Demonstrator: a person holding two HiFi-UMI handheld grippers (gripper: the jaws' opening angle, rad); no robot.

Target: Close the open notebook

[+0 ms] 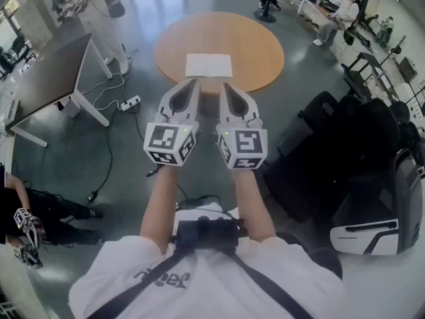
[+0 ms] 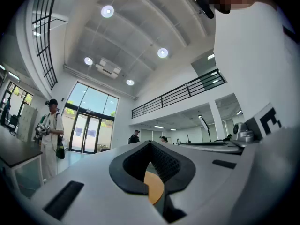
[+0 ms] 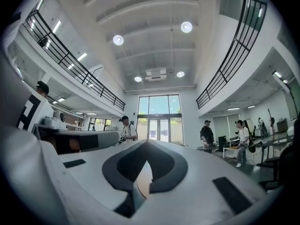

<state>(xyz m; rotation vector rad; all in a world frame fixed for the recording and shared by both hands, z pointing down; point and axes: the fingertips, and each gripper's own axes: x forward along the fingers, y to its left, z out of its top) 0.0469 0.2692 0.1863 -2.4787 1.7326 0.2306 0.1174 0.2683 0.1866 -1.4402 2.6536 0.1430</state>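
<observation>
2 pressed together, empty: left hand-held gripper, right hand-held gripper | 1 notebook | 1 round table

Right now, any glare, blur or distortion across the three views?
Head view: strong fisheye, straight lines bend at the edges; notebook on the round table is sharp but washed white, no page detail. Left gripper view: ceiling lights flare; the shut left gripper, close to the lens, looks soft. Right gripper view: glass doors bright; right gripper equally soft.
</observation>
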